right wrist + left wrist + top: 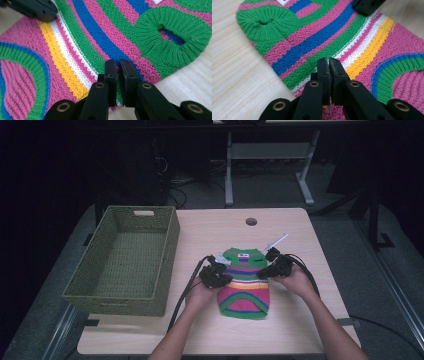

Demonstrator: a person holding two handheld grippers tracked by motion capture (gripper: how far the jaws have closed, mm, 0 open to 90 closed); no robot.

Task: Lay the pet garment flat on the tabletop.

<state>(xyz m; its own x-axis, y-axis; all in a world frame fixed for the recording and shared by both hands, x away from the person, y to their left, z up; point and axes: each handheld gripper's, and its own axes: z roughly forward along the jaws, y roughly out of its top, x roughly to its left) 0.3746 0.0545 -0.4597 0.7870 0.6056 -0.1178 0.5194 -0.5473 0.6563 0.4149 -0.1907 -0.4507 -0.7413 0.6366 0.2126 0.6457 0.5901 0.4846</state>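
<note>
So the wooden table (210, 330) took up most of the shot, with a big green woven basket (125, 260) sitting on its left part, well apart from the action. In the middle of the table lay a small striped knit sweater (245, 290), flat, collar end pointing away from the person, all pink, green, blue, yellow and white bands. The left gripper (328, 65) was down on the sweater's left edge with its jaws squeezed together, pinching the knit right at the green and white stripes. Same deal on the other side: the right gripper (118, 66) had its jaws pressed together on the right edge, near the green ribbed sleeve opening (172, 35). Each gripper view also caught the other gripper's black tip across the sweater.
</note>
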